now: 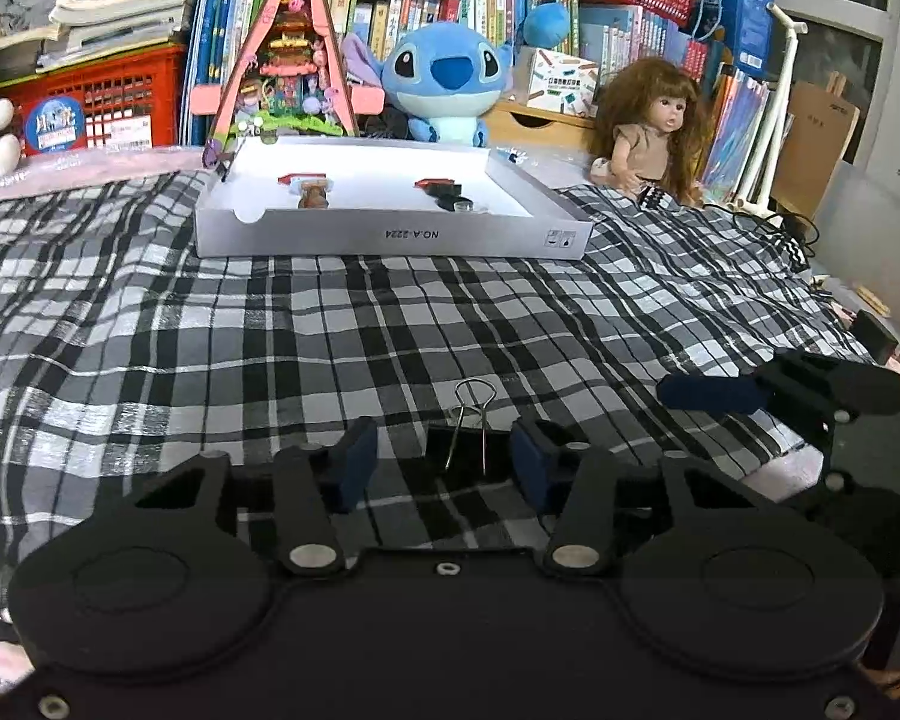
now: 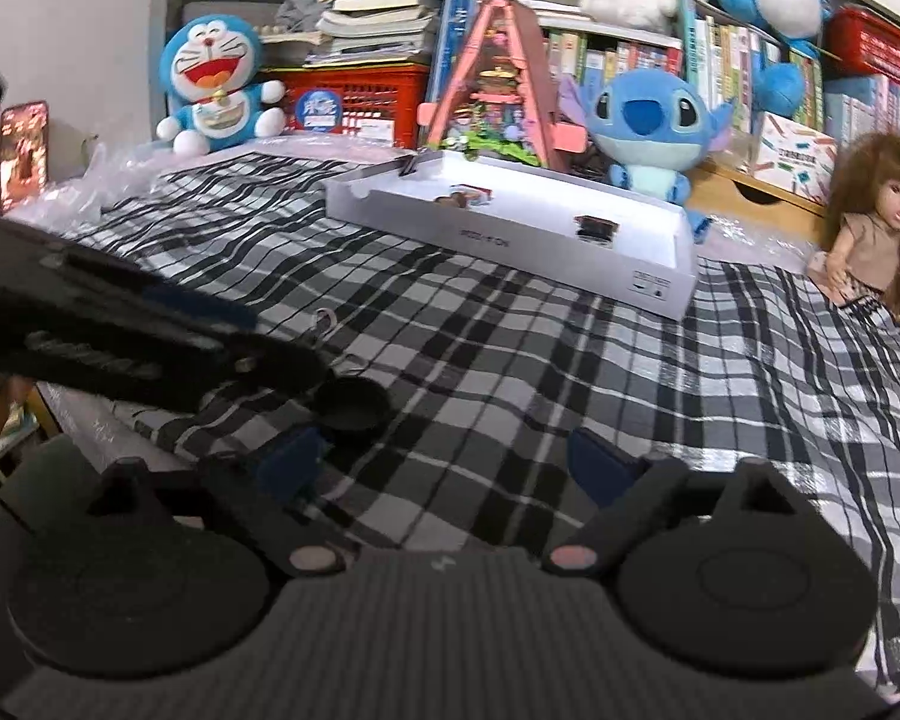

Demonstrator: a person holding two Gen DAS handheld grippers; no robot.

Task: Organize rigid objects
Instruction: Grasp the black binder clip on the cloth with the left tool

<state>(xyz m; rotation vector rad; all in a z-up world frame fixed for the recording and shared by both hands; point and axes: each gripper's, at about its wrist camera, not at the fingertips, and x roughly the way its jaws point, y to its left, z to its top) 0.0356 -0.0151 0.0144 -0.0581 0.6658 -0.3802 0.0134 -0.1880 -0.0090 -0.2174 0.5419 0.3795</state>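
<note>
A black binder clip [image 1: 465,447] with silver wire handles lies on the plaid cloth between the open fingers of my left gripper [image 1: 444,462], apart from both pads. A white shallow box [image 1: 390,234] sits beyond it, holding a small brown figure [image 1: 313,193] and small dark items [image 1: 447,195]. My right gripper [image 2: 444,462] is open and empty over the cloth. Its fingers show at the right of the left wrist view [image 1: 720,393]. The left gripper crosses the right wrist view at the left [image 2: 150,330]. The box also shows there [image 2: 510,234].
Plush toys [image 1: 444,78], a pink toy house [image 1: 282,54], a doll [image 1: 654,126], red crates [image 1: 96,102] and bookshelves line the back. A white stand [image 1: 774,114] and cables [image 1: 774,228] sit at the right. The cloth's edge drops off at the right.
</note>
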